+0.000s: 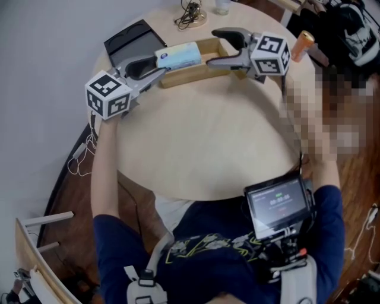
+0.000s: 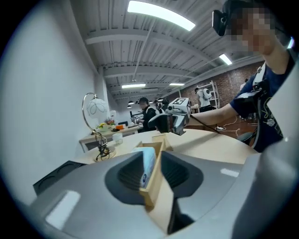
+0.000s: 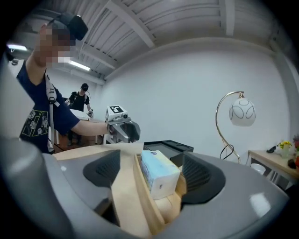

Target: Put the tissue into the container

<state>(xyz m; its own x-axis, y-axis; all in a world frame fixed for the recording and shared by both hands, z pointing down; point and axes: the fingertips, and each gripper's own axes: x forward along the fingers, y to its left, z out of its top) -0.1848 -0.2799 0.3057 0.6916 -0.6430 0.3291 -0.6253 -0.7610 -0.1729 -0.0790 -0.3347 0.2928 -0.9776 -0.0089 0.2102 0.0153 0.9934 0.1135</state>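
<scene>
A light-blue tissue pack (image 1: 178,56) lies on its side in the long wooden container (image 1: 190,75) at the far side of the round table (image 1: 202,142). My left gripper (image 1: 159,66) is at the container's left end. In the left gripper view its jaws (image 2: 153,164) are closed in on the tissue pack (image 2: 147,165) and the container's wall (image 2: 156,189), with no gap showing. My right gripper (image 1: 214,47) straddles the container's right end with its jaws wide. In the right gripper view the tissue pack (image 3: 159,173) and container (image 3: 140,198) sit between its jaws (image 3: 152,163), not pressed.
A black tray (image 1: 133,40) lies behind the left gripper. A lamp base with cables (image 1: 191,15) and a cup (image 1: 222,6) stand at the table's far edge, an orange bottle (image 1: 303,43) at the right. A screen (image 1: 278,205) hangs at the person's chest.
</scene>
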